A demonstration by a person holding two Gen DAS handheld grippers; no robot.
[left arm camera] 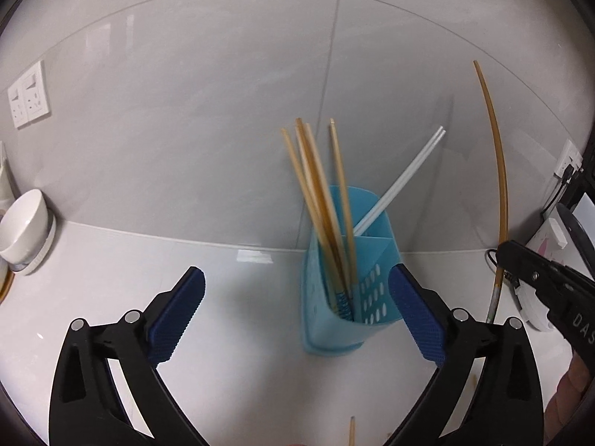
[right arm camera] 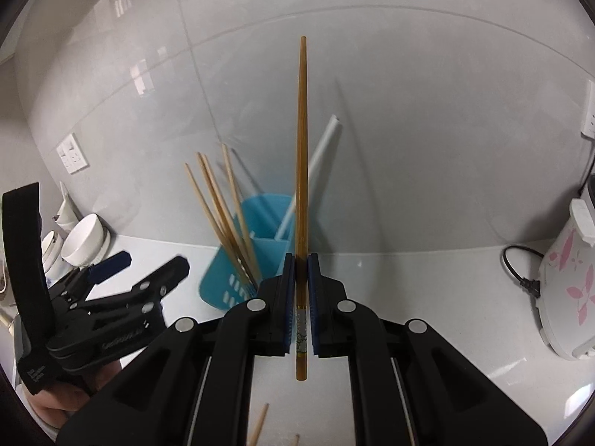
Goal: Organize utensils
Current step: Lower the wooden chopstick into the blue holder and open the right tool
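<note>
The left claw (left arm camera: 295, 316) stands spread wide, nothing between its blue pads (left arm camera: 178, 319). No earlier picture bears on it. Just ahead of it, nearer its right finger, a blue utensil holder (left arm camera: 347, 260) stands on the white tabletop (left arm camera: 230, 334) against the tiled wall (left arm camera: 223, 111). The holder's front wall is slotted and it is split into compartments. A bunch of wooden chopsticks (left arm camera: 319, 193) leans in the near left compartment, tips up, blurred. A pair of white chopsticks (left arm camera: 401, 178) leans out of a rear compartment toward the right.

The right claw (right arm camera: 301, 297) is pressed together on a single brown chopstick (right arm camera: 302, 148), pinching it near its decorated thick end, with the thin end pointing up and away from the claw. Beyond this claw and slightly to its left is the holder.

Far to the left claw's left, a white bowl (left arm camera: 24, 226) sits tilted on other dishes. To the right claw's right stands a white rice cooker (right arm camera: 569, 278) with pink flowers. Loose chopstick ends (right arm camera: 260, 423) lie on the tabletop below the right claw.
</note>
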